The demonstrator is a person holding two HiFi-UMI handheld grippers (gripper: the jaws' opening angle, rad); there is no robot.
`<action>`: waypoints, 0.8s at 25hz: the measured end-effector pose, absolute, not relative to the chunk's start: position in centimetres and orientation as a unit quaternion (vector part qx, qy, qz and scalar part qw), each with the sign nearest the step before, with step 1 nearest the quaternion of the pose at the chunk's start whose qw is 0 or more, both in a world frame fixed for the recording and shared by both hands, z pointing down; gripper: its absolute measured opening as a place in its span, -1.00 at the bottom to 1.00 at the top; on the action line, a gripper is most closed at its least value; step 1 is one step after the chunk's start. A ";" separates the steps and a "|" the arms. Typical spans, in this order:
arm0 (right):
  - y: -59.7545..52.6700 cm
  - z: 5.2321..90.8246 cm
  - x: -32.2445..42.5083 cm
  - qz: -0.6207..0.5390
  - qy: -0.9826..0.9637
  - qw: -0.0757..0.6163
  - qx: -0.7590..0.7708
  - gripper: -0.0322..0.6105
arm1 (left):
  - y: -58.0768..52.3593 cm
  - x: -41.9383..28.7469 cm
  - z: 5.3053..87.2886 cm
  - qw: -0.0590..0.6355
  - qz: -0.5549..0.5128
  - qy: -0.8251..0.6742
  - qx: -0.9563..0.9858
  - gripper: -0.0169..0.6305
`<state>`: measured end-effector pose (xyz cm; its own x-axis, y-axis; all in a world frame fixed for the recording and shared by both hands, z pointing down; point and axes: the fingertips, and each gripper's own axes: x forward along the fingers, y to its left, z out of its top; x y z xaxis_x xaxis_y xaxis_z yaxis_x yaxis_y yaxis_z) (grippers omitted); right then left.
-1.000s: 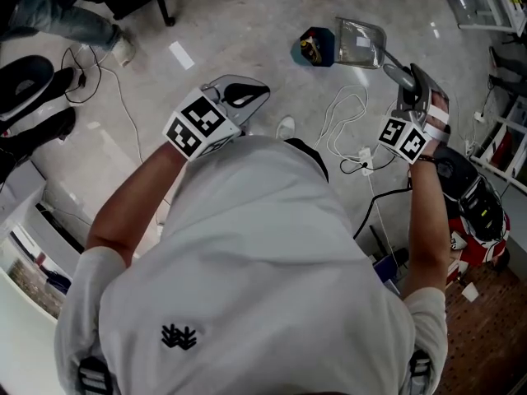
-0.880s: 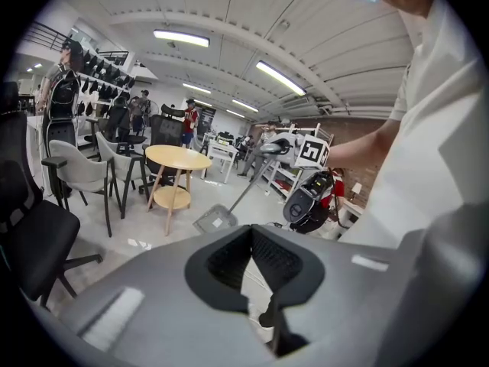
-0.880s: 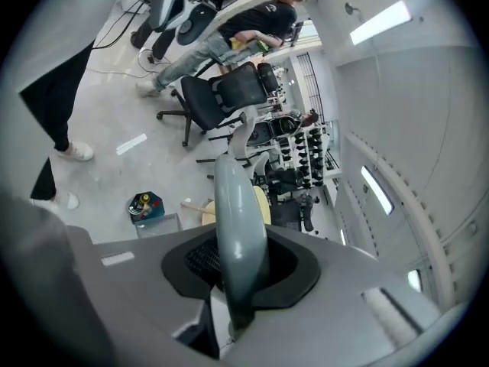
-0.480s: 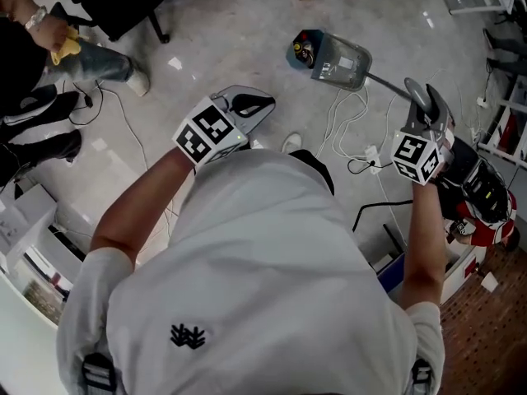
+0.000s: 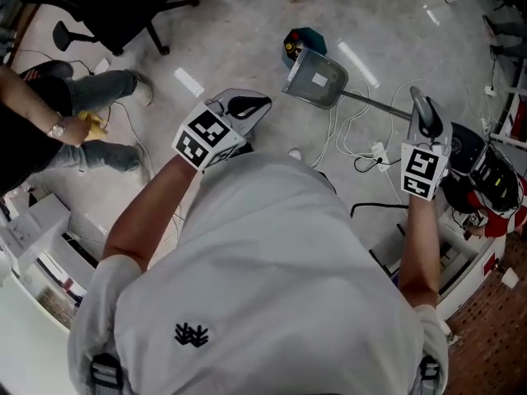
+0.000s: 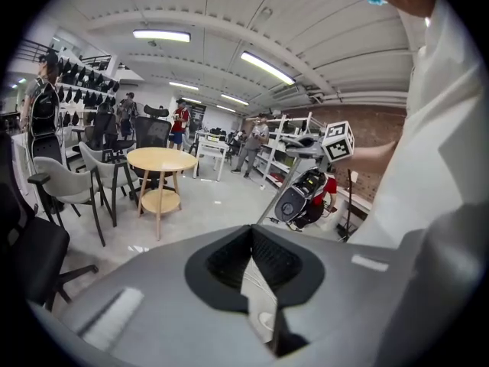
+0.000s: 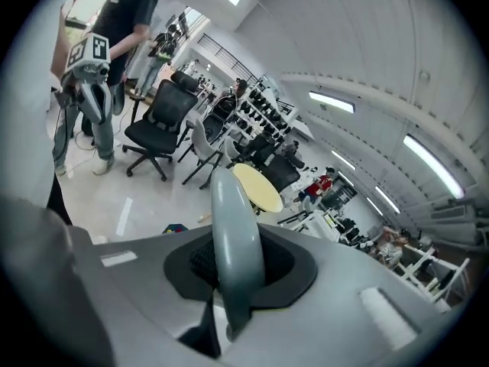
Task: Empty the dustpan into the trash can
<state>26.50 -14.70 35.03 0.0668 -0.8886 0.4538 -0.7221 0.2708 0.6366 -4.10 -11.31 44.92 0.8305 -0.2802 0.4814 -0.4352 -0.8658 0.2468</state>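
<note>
With right gripper (image 5: 422,113) fingers clamped on dustpan (image 5: 317,79) handle (image 7: 233,228), centre its mouth over trash can (image 5: 296,41), then tilt slowly; left gripper (image 5: 245,104) fingers narrow, empty, held clear

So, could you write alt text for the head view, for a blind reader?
From above, a person in a white shirt holds a grey dustpan by its long handle in the right gripper, its scoop beside a small blue trash can. The left gripper is shut on nothing; white cables lie nearby.
</note>
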 end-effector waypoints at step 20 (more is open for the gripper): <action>-2.2 40.2 32.7 0.021 -0.768 0.372 0.522 -0.73 | 0.3 8.2 43.6 0.176 0.219 -0.246 0.928 -0.78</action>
